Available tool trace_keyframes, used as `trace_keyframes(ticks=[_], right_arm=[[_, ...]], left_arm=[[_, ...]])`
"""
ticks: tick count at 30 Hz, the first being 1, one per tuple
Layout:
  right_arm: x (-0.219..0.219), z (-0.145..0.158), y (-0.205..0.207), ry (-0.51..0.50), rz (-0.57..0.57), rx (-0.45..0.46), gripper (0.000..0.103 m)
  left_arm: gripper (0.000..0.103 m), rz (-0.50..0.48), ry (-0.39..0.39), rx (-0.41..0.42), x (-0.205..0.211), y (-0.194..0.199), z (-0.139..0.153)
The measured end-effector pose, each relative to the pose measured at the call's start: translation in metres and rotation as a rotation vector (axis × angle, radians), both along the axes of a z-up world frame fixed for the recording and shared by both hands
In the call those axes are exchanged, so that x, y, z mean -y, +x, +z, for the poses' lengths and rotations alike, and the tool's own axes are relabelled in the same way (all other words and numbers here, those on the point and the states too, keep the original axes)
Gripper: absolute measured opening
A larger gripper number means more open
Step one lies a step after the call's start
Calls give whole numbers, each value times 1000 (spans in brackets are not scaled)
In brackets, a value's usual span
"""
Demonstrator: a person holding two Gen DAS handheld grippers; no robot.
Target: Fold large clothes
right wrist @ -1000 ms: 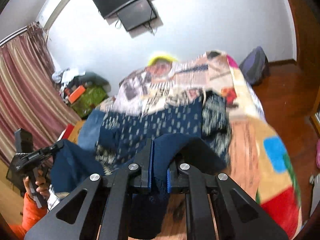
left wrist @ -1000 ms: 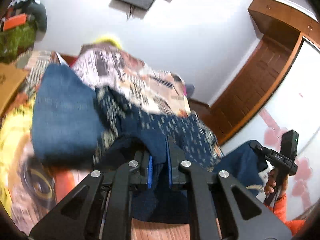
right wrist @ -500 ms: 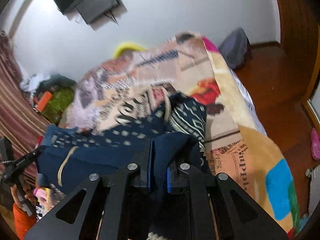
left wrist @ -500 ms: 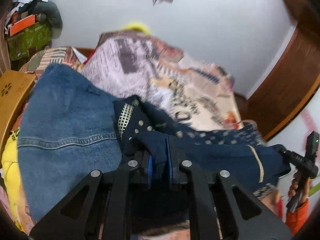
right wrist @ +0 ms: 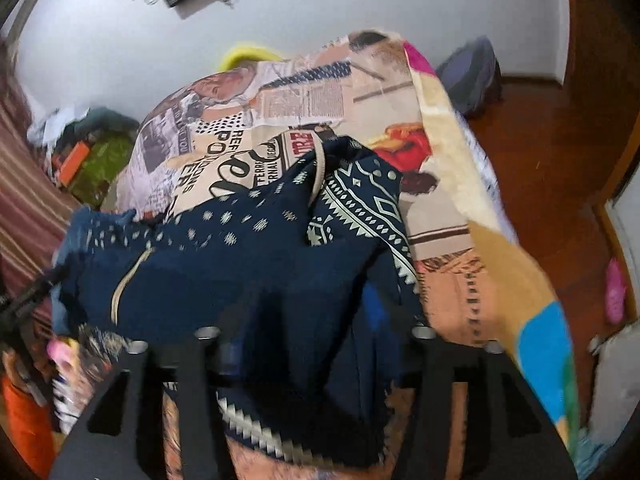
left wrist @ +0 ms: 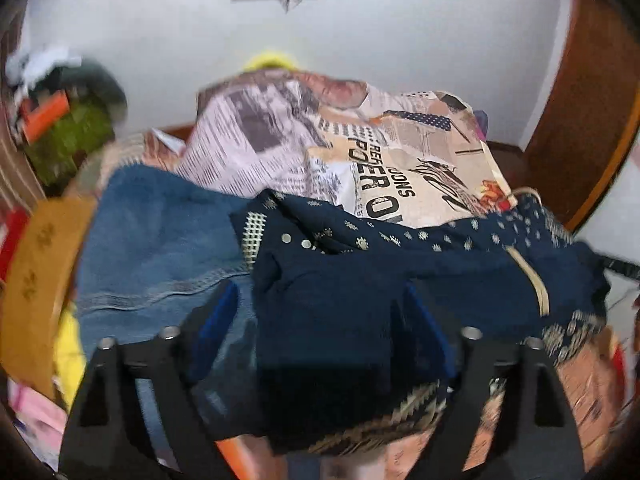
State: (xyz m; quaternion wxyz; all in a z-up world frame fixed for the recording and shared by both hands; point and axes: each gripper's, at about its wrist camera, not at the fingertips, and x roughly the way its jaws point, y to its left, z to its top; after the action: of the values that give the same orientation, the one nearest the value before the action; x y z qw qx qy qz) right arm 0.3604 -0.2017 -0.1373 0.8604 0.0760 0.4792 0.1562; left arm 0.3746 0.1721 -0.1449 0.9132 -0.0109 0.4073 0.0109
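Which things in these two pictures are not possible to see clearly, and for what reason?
- Left wrist view: the right edge cuts off the other gripper; the navy garment covers the bed beneath.
- Left wrist view: the clutter at left is blurred.
- Right wrist view: the garment hides the right gripper pads; the left gripper is blurred at the edge.

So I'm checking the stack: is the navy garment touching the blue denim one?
Touching. The left wrist view shows the navy garment overlapping the denim, no gap.

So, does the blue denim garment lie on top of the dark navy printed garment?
No, the navy garment overlaps the edge of the denim garment, lying above it.
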Motion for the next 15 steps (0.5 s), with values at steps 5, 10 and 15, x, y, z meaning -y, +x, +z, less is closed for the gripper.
trace_keyframes(ticks=[5,10,15], right_arm=[[-8,4,-28,-112,66,54,66],[-15,-14,-41,-192,108,30,66],[-19,-28,-33,-218,90,0,69]], left_arm=[[95,-42,123,-18,11,-28,-5],[95,-37,165,-105,8,-36,-34],[97,4,110,-154,-4,-22,-52]])
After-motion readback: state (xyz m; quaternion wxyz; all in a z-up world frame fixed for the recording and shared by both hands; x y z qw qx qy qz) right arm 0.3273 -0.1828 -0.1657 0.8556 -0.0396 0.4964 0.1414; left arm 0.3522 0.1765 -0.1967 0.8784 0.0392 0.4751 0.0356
